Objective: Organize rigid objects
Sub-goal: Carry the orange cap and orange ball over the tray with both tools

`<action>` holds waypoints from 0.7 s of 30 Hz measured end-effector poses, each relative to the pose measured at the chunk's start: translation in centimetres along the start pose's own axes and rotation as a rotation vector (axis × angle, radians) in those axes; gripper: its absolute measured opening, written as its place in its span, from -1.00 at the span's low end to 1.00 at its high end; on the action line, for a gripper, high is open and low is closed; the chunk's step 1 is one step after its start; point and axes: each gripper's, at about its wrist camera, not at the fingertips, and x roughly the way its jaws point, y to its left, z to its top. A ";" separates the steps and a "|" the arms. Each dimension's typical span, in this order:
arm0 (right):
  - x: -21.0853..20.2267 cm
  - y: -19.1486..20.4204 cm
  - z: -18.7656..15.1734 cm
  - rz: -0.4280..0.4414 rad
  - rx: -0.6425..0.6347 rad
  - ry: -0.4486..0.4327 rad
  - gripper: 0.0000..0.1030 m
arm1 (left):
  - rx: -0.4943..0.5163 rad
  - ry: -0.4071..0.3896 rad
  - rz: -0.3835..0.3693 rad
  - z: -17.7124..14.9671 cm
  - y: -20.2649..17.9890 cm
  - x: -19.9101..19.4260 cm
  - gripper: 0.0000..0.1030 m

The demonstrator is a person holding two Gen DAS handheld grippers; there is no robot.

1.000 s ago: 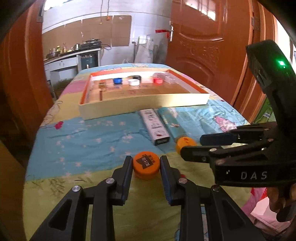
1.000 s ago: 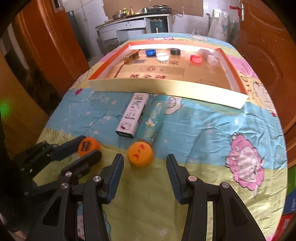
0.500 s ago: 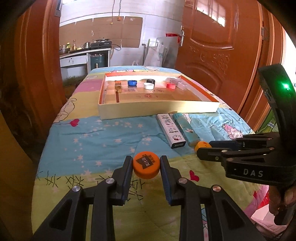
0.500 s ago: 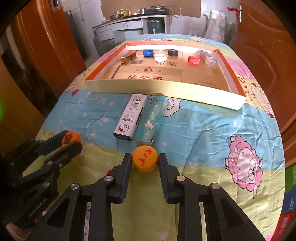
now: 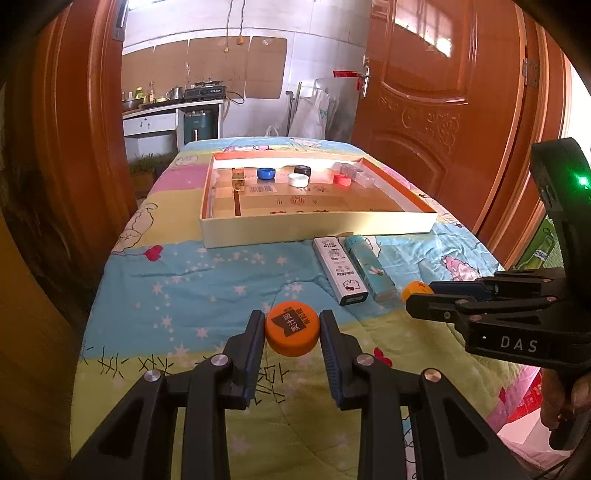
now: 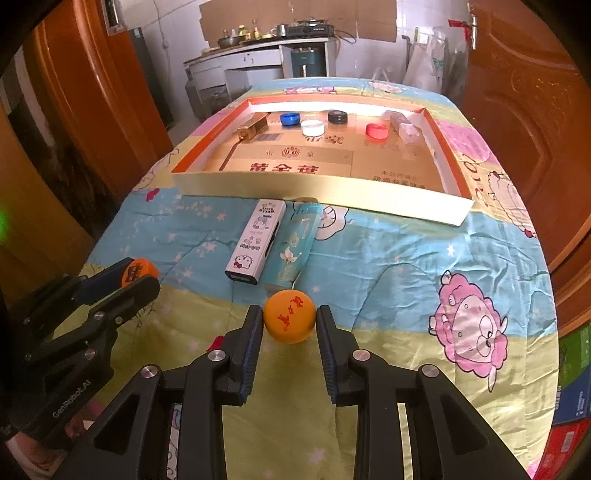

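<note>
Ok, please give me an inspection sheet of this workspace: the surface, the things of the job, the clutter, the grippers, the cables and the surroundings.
Surface: table under a patterned quilt, wrinkled.
Job's things: shallow cardboard tray holding a blue cap, white cap, black cap, red cap, gold box and clear pieces; white box and teal box lie side by side in front of it.
Clutter: nothing seen.
Grippers: left gripper shut on an orange cap; right gripper has just closed on an orange ball.
Cables: wires hang on the far wall.
Surroundings: wooden doors, kitchen counter.
</note>
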 end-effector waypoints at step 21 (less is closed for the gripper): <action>-1.2 -1.2 1.8 0.012 0.006 -0.040 -0.41 | 0.020 -0.016 0.005 3.0 -0.6 0.8 -0.41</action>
